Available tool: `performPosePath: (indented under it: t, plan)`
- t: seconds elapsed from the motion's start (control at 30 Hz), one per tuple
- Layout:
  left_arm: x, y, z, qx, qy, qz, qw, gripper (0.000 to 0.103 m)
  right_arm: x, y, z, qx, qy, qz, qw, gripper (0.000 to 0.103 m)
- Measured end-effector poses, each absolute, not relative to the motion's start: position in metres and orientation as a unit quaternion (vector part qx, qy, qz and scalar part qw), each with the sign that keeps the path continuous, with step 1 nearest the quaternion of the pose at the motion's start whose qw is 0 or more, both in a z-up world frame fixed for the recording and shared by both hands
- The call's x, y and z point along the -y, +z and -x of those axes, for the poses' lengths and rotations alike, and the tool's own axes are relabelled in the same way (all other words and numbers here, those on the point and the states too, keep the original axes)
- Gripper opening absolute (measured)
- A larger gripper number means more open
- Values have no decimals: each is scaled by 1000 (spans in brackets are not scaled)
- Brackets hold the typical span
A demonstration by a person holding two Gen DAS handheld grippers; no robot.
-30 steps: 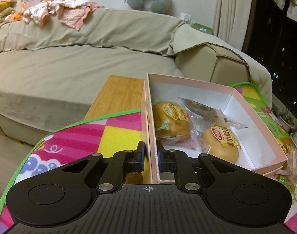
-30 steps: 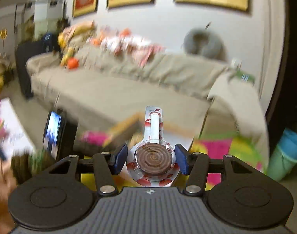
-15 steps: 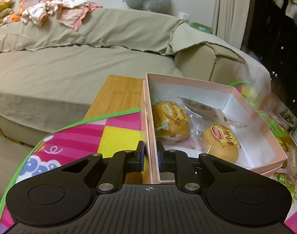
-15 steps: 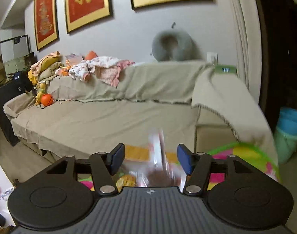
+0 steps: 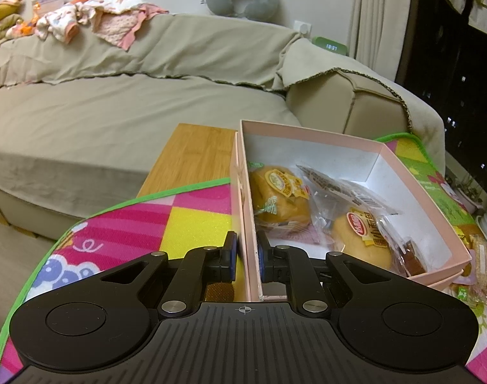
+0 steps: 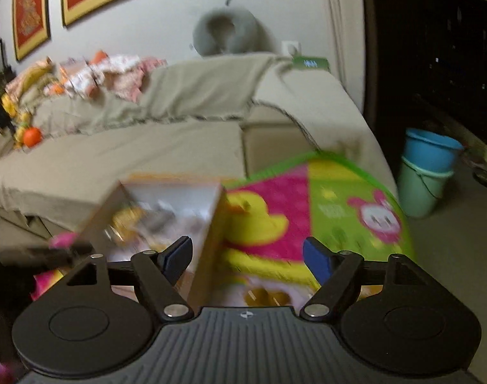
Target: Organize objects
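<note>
Two grippers share the work here. The left gripper (image 5: 246, 257) pinches the near left wall of the pink box (image 5: 310, 134), one pad outside and one inside, steadying it on the bright play mat (image 5: 166, 214) over the wooden table (image 5: 192, 150). It should hold firm and level so the box does not slide or tip. Inside the box lie two wrapped buns (image 5: 280, 196) and other clear snack packets (image 5: 336, 188). The right gripper (image 6: 247, 256) hangs above the box's right wall (image 6: 211, 233), its fingers spread wide and holding nothing; its view is blurred. I judge it should next fetch one of the loose snacks (image 5: 478, 256) lying just right of the box, gripping the wrapper gently.
</note>
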State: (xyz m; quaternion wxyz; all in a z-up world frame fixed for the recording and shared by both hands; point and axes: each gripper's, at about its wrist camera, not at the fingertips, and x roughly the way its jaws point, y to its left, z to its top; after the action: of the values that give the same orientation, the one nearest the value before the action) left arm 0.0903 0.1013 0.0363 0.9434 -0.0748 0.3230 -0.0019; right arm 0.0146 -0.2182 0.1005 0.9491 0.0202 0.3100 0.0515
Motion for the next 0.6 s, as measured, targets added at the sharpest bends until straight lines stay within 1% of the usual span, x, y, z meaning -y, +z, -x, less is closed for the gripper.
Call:
performPosePath:
  t: [0.3,0.43,0.6]
  plan:
    - [-102,36,-90,-323,-1,74,943,14,218,41,9,-367,27,32,929,79]
    - [-102,36,-90,-323,-2,73,943,14,214,33,8,-369,30,36,928,80]
    - [-101,36,-90,-323,-1,74,943,14,211,37,-6,-360,43,49,931,80]
